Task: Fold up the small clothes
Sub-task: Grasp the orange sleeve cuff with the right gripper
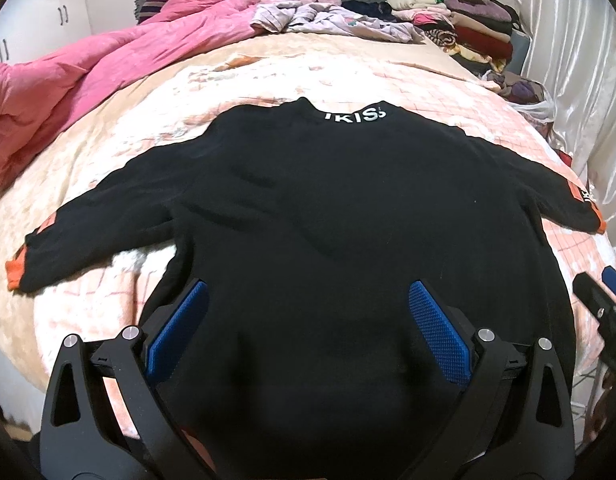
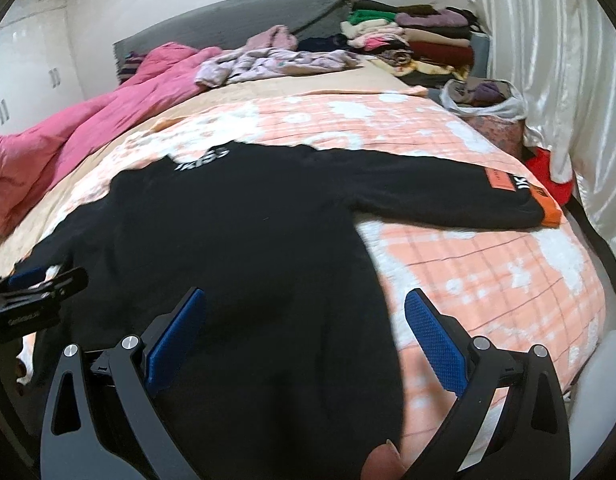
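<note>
sweater (image 1: 327, 208): black, spread flat on bed (image 1: 108, 152)
plastic bag (image 2: 483, 98): clothes inside, 2 o'clock
left gripper (image 1: 308, 312): jaws apart
right gripper (image 2: 304, 312): jaws apart

Soft indoor light is filling both views pretty evenly, hardly any hard shadows. The shiny curtain (image 2: 555, 80) is throwing glare on the right. The black sweater (image 1: 327, 208) is swallowing all detail, basically one dark blob. Fisheye is bending the bed (image 2: 487, 264) edges, and the right wrist view is looking smeared.
</note>
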A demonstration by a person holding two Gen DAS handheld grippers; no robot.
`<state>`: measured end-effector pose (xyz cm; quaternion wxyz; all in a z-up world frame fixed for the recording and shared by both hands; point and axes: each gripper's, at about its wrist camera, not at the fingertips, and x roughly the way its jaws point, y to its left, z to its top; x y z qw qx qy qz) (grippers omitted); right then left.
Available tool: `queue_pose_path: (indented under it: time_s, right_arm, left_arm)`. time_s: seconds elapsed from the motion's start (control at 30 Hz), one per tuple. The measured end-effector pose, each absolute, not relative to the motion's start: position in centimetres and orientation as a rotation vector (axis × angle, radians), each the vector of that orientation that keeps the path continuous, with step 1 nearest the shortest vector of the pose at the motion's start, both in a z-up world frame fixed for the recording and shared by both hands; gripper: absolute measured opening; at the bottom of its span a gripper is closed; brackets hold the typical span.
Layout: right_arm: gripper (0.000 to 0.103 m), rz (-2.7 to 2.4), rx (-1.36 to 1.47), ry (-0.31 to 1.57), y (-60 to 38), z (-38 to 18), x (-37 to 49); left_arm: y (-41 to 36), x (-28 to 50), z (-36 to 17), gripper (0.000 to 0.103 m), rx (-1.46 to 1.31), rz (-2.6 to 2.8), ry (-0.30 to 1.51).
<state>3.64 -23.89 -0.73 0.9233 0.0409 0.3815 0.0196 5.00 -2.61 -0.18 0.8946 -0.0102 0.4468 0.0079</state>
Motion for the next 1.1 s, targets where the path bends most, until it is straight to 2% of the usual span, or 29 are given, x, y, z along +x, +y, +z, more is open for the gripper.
queue_pose_path:
  time_s: [0.77,1.1]
  right_arm:
    - [0.099,-0.257,0.22,0.819,-37.4,-2.0,10.0]
    - [0.099,-0.409,0.326,0.889,-46.2,-4.9,13.9]
  left_arm:
    - [-4.3,13.4,-0.1,0.094,-0.027,-0.008,0.947]
    - [-3.6,16.7,-1.0,0.094,-0.067,-0.007,0.964]
